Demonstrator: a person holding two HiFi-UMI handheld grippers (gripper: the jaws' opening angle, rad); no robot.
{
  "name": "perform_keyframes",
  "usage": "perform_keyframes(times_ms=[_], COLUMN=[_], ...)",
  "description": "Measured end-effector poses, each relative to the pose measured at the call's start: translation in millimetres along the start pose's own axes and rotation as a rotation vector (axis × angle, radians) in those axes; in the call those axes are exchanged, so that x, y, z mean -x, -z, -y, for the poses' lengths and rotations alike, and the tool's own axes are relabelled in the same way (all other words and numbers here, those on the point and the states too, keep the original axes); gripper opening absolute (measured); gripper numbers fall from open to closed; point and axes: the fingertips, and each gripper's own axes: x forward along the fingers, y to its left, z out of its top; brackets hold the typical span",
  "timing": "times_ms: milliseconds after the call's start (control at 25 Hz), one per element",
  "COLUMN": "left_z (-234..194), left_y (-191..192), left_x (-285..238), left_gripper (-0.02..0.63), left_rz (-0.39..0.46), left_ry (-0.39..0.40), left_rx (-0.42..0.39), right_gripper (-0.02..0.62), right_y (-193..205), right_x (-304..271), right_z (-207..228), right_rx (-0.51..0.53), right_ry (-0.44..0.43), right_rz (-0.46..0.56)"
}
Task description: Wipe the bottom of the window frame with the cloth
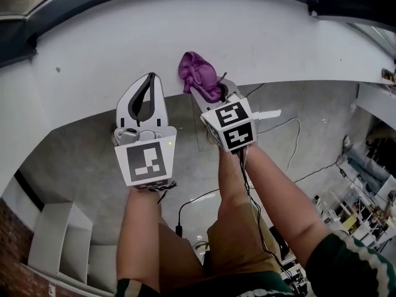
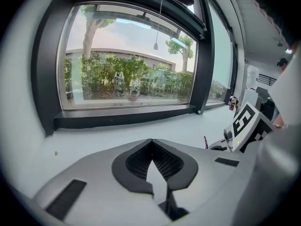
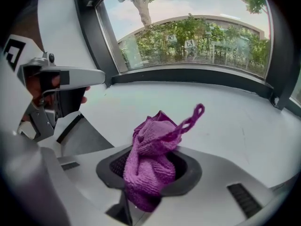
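- The window frame [image 2: 127, 117] is dark; its bottom rail runs along the far edge of a white sill [image 2: 117, 134], with glass and green trees above it
- The left gripper [image 1: 151, 77] hangs over the sill on the near side of the frame's bottom rail, well short of it and touching nothing
- In the left gripper view its jaws are pressed together at the tips, with nothing between them
- The right gripper [image 1: 215, 93] is just beside the left one, also on the near side of the frame, tilted towards it
- Its jaws are clamped on a purple cloth [image 3: 149, 166], which is bunched up and sticks out past the tips, a thin loop of it pointing towards the frame
- From the head view the cloth [image 1: 198, 73] lies over the sill below the frame and apart from the bottom rail; whether it touches the sill cannot be told
- The person's bare forearms lead back from both grippers, away from the frame
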Motion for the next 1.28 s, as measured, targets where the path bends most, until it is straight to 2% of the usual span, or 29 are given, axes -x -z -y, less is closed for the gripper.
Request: perform_keyframes(times_ms=[400, 920, 1280], left_z=[-52.3, -130.6, -187.3], left_y=[3.4, 31.7, 43.0], left_x=[30.0, 79.1, 112.2], left_gripper=[0.003, 0.003, 0.003], left_rz=[0.015, 0.018, 0.017], left_ry=[-0.066, -0.168, -0.234], left_rx=[0.044, 0.121, 0.136], right_gripper=[0.146, 0.146, 0.146], right_y=[-22.4, -48.6, -72.8], right_x=[-30.9, -70.4, -101.8], right_z=[-73.1, -149.6, -218.0], right_rx=[0.091, 0.189, 0.237], right_ry=[-0.091, -0.141, -0.213], right_rz=[-0.025, -0.038, -0.035])
